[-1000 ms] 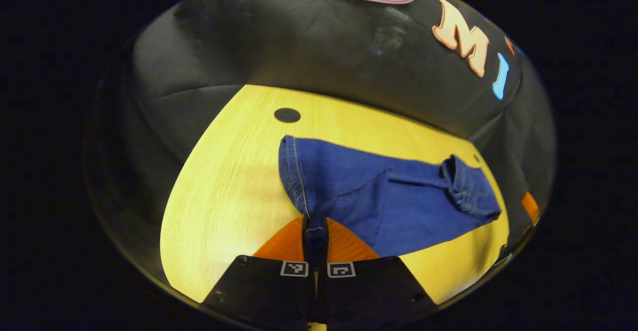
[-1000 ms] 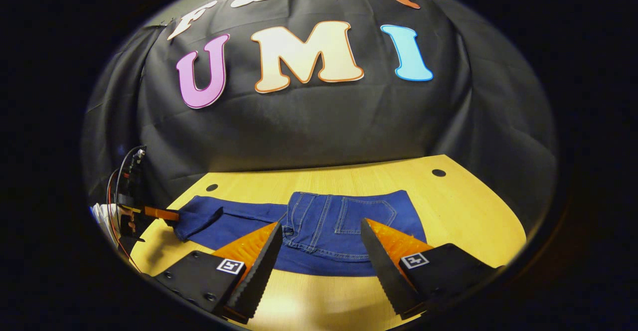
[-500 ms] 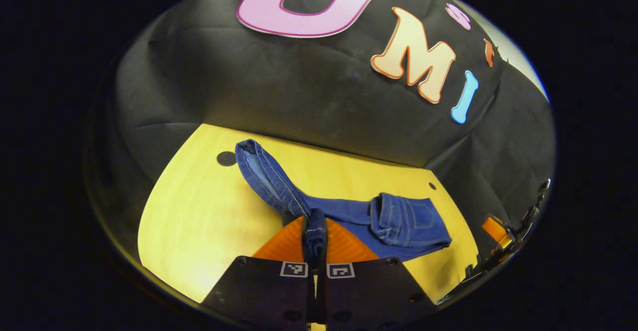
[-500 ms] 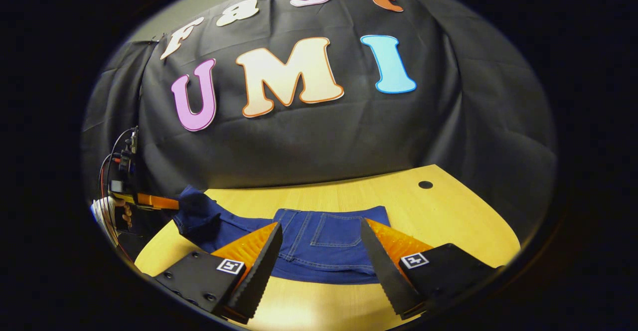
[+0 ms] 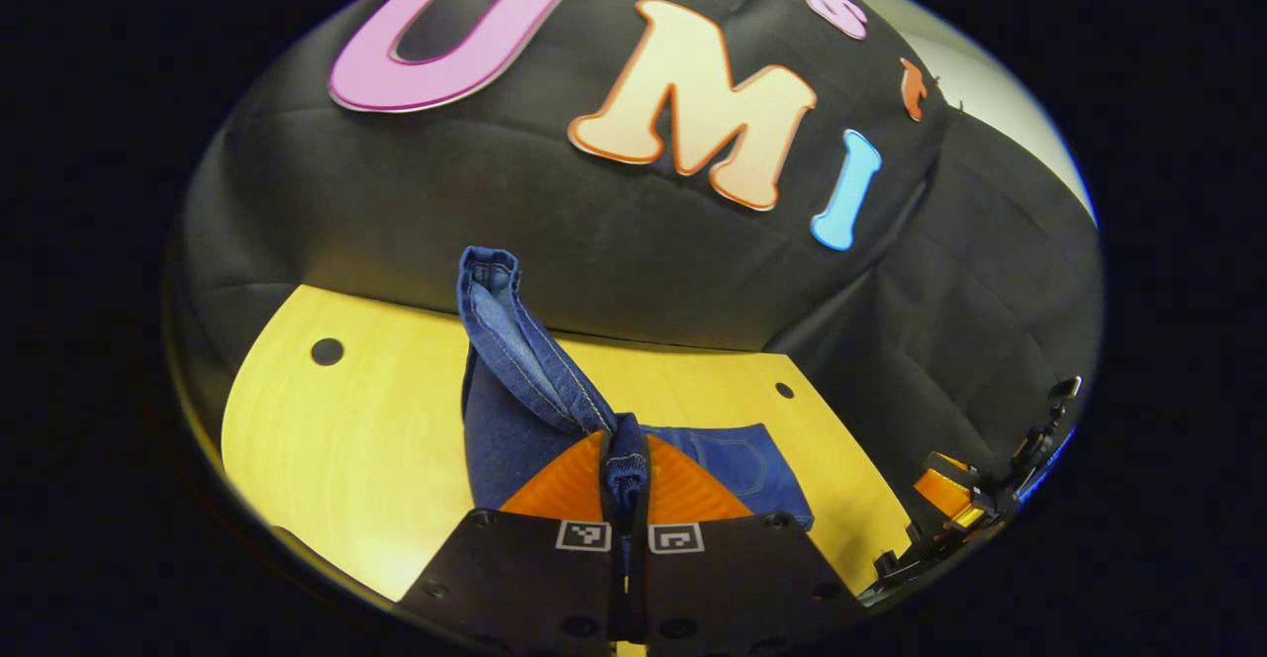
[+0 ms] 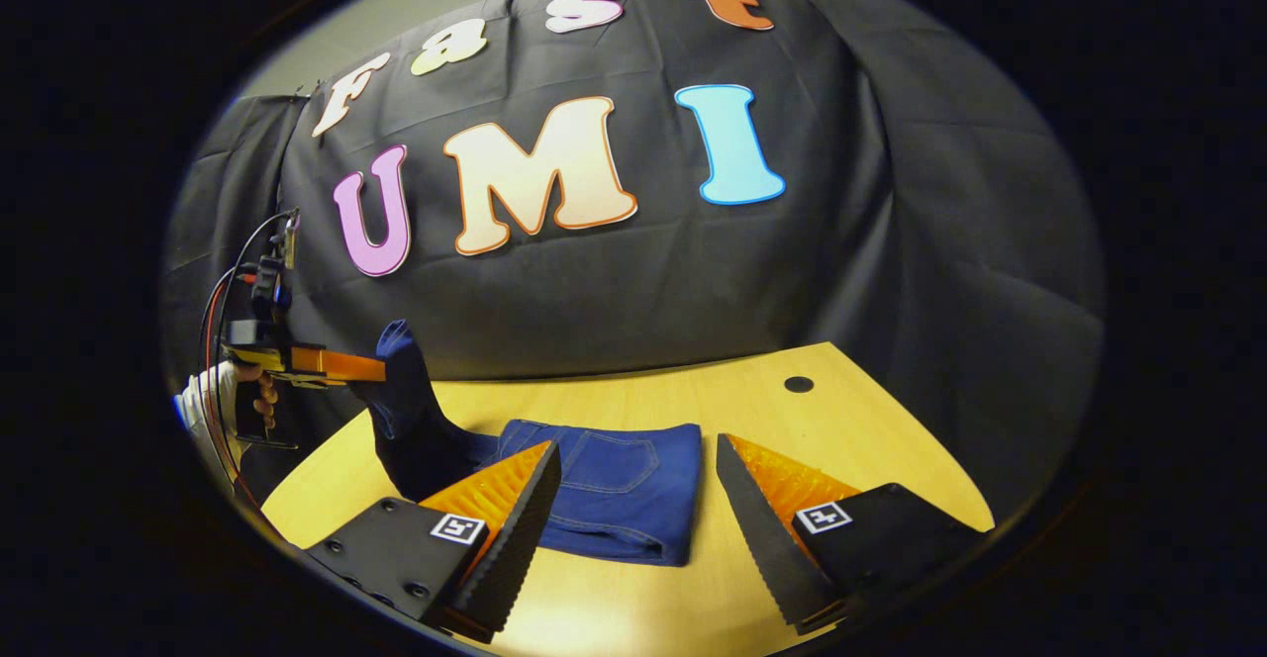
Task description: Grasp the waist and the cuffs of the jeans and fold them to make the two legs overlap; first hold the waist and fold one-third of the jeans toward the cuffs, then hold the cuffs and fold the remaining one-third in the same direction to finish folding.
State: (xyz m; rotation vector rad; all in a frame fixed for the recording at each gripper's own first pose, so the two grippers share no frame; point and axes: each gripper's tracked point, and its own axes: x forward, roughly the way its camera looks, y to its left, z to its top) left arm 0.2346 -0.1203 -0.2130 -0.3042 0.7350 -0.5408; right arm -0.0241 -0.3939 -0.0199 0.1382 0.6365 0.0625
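Blue jeans [image 6: 614,489] lie on the yellow wooden table [image 6: 841,439], the waist part folded flat with a back pocket facing up. My left gripper [image 5: 626,459] is shut on the cuffs [image 5: 515,340], which stand lifted above the table with the hem curling upward. The folded waist part [image 5: 742,459] lies just beyond its fingers. In the right gripper view the left gripper [image 6: 376,370] shows at the far left, held by a hand, with the leg end hanging from it. My right gripper [image 6: 633,499] hangs open above the near side of the folded jeans, holding nothing.
Black cloth walls close the table at the back and sides. Small dark round holes [image 5: 327,351] [image 6: 798,384] mark the tabletop near its far corners. Cables [image 6: 238,291] run up from the left gripper's handle. The right gripper [image 5: 955,499] shows at the table's right edge in the left gripper view.
My left gripper has lifted the cuffs off the table and carried them toward the folded waist. The right gripper stayed open and drew back slightly from the jeans.
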